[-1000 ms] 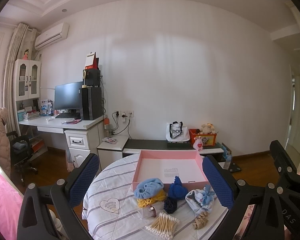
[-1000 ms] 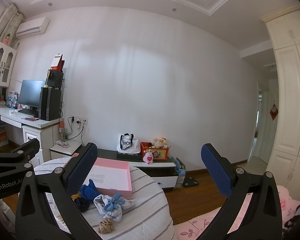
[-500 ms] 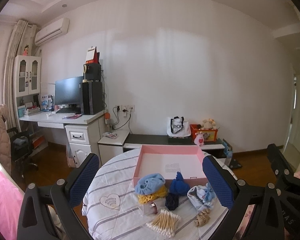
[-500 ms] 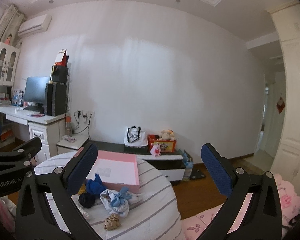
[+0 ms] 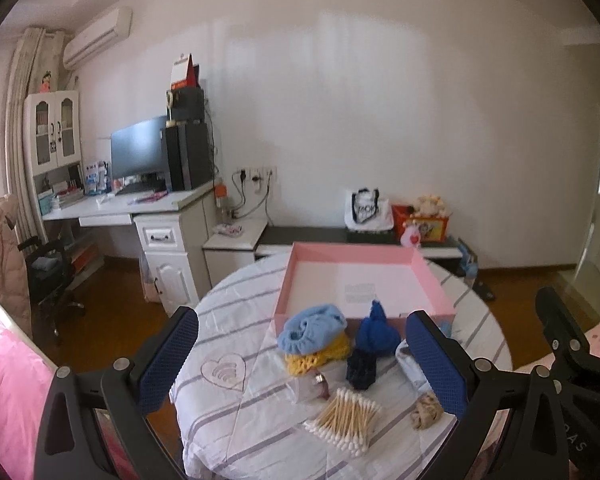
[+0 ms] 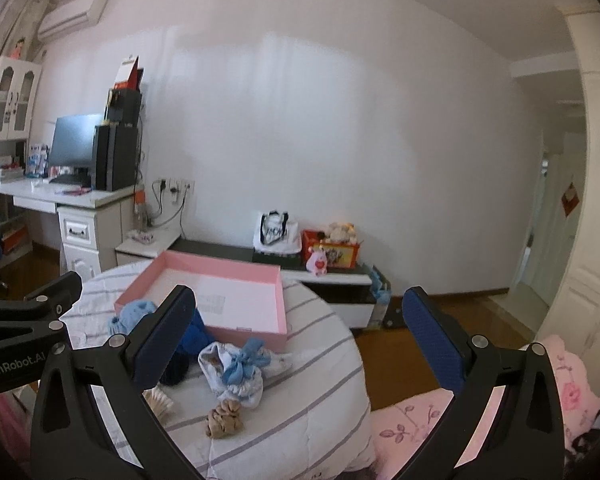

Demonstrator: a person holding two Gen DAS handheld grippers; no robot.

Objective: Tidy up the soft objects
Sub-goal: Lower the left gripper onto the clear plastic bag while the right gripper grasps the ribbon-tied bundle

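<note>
A pink tray [image 5: 428, 276] [image 6: 278, 300] stands on a round table with a striped white cloth [image 5: 240, 332] [image 6: 324, 344]. In front of it lie soft items: a light blue cap [image 5: 312, 328] on a yellow knit piece [image 5: 316, 356], a blue knit item [image 5: 376, 332], a dark blue one [image 5: 360, 368], a white-and-blue cloth bundle [image 6: 236, 364] and a beige scrunchie [image 5: 426, 416] [image 6: 224, 420]. My left gripper [image 5: 300, 356] is open and empty above the table's near side. My right gripper [image 6: 296, 344] is open and empty, to the right of the pile.
A packet of cotton swabs [image 5: 344, 420] lies near the table's front edge. A small clear box [image 5: 320, 384] sits behind it. A pink bed [image 6: 480, 412] is at the right, a desk with monitor [image 5: 140, 196] at the left, a low cabinet [image 5: 340, 236] behind.
Both grippers have tilted downward and moved nearer the table; the tray and soft items now sit higher and larger in both views. Nothing on the table has moved.
</note>
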